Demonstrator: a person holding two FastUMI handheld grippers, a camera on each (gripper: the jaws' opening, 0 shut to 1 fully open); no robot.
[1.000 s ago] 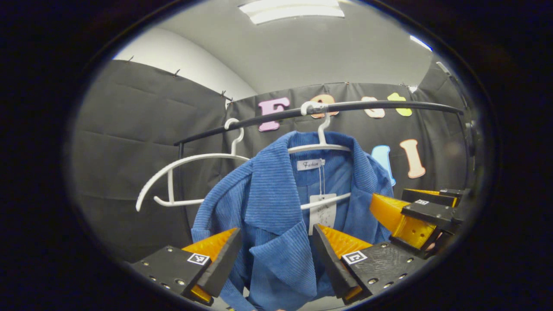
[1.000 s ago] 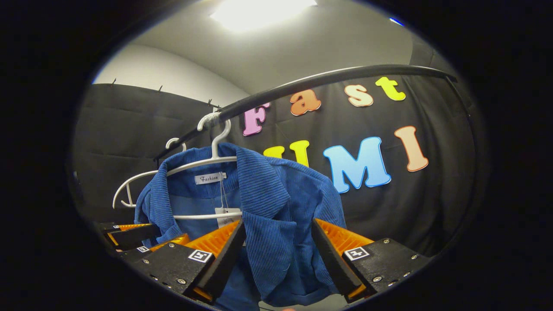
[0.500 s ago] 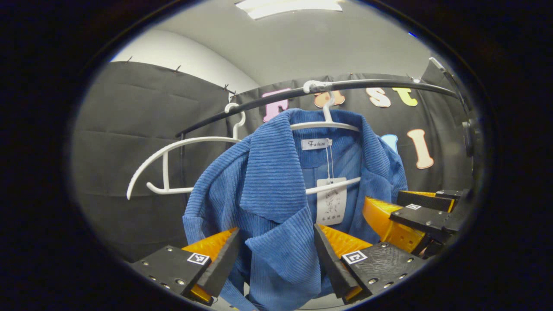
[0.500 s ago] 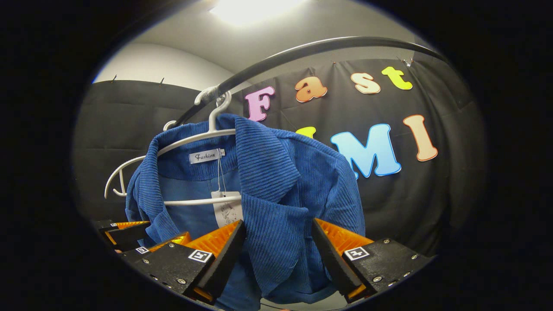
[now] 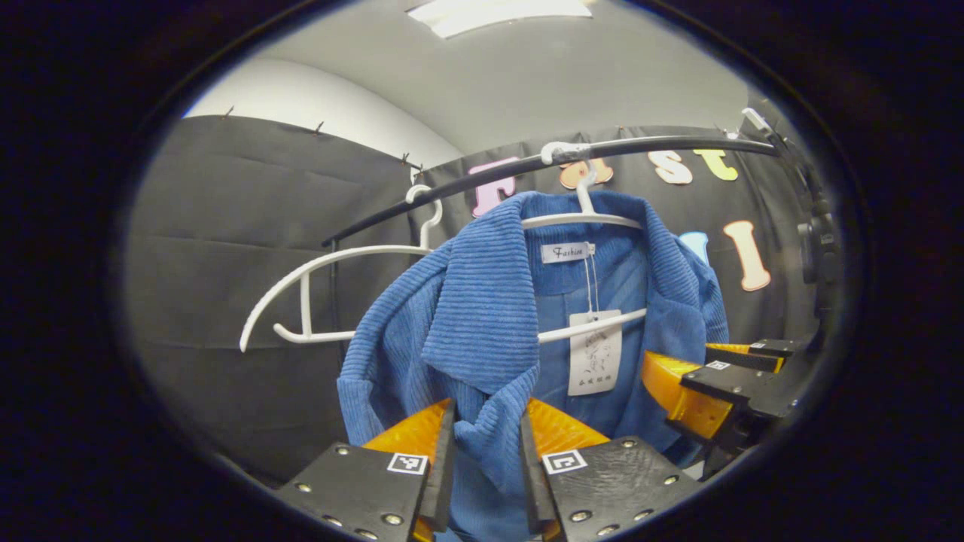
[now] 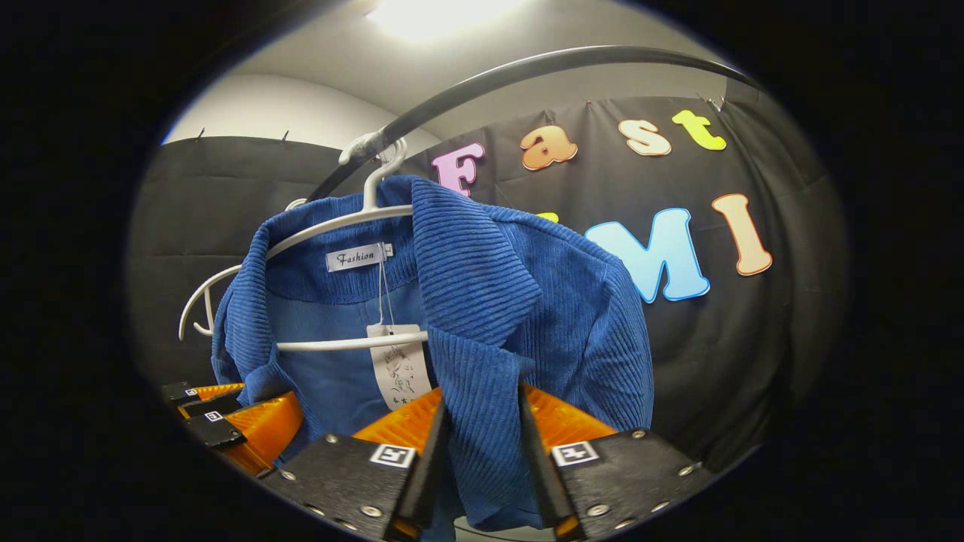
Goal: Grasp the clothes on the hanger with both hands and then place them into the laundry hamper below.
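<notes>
On the rail (image 5: 467, 186), left to right, hang a bare hanger (image 5: 316, 293) and the blue jacket (image 5: 482, 316). The left gripper (image 5: 486, 470) pinches one front panel, the right gripper (image 6: 480, 459) the other, both tilted upward. The grasp looks done; next, the jacket must lift off its hanger (image 6: 339, 226) and go down to the hamper.

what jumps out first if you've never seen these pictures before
The blue corduroy jacket draws the eye first, draped on a white hanger that hooks over the black rail, with a paper tag dangling inside the collar. Next, the left gripper and right gripper each pinch a front lapel. An empty white hanger hangs further along the rail.
</notes>
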